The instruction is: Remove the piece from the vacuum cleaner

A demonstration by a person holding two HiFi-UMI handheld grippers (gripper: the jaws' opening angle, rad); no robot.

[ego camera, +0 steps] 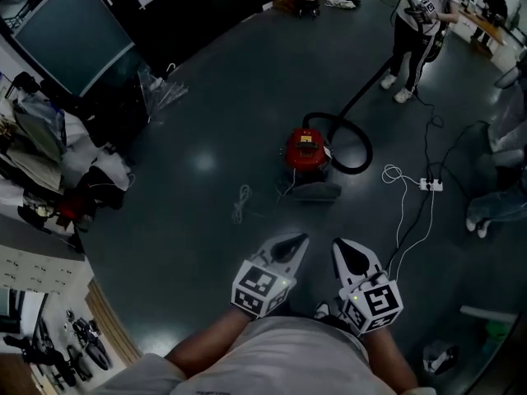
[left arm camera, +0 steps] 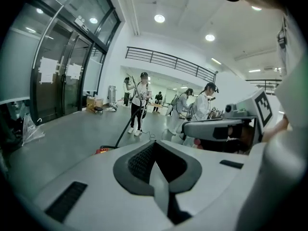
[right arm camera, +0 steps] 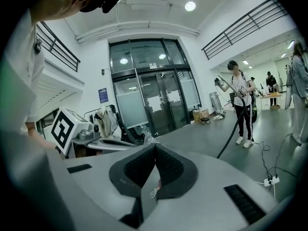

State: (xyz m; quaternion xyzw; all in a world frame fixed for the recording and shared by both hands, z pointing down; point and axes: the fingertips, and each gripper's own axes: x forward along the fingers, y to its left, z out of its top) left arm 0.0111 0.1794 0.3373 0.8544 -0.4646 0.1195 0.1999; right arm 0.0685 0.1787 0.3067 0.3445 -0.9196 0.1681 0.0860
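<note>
Two hand-held grippers sit low in the head view, close to the person's body. Noted left to right.

Far left: a large dark screen (ego camera: 70, 31) above a heap of bags and clothing (ego camera: 58, 159) at the edge of the floor (ego camera: 189, 245).

A loose white cord (ego camera: 240, 202) lies coiled on the floor, left of the machine.

Then the left gripper (ego camera: 301, 238), pointing toward the vacuum cleaner, marker cube at its rear. Its own view shows the fingers (left arm camera: 139, 160) pressed together at the tips, with nothing between them.

The vacuum cleaner (ego camera: 307, 150) is a red canister standing on the floor ahead of both grippers and well apart from them. A grey flat part (ego camera: 314, 192) lies against its near side; whether it is attached I cannot tell. A black hose (ego camera: 356, 138) loops off the canister's right side and runs toward the upper right.

The right gripper (ego camera: 338, 243) is just beside the left one, pointing the same way. Its fingers (right arm camera: 169, 166) meet tip to tip and hold nothing.

A white power strip (ego camera: 431, 185) lies on the floor right of the canister, with a thin white cable (ego camera: 408, 220) trailing from it toward the near side.

Upper right: a standing person (ego camera: 420, 19) holds the far end of the hose.
</note>
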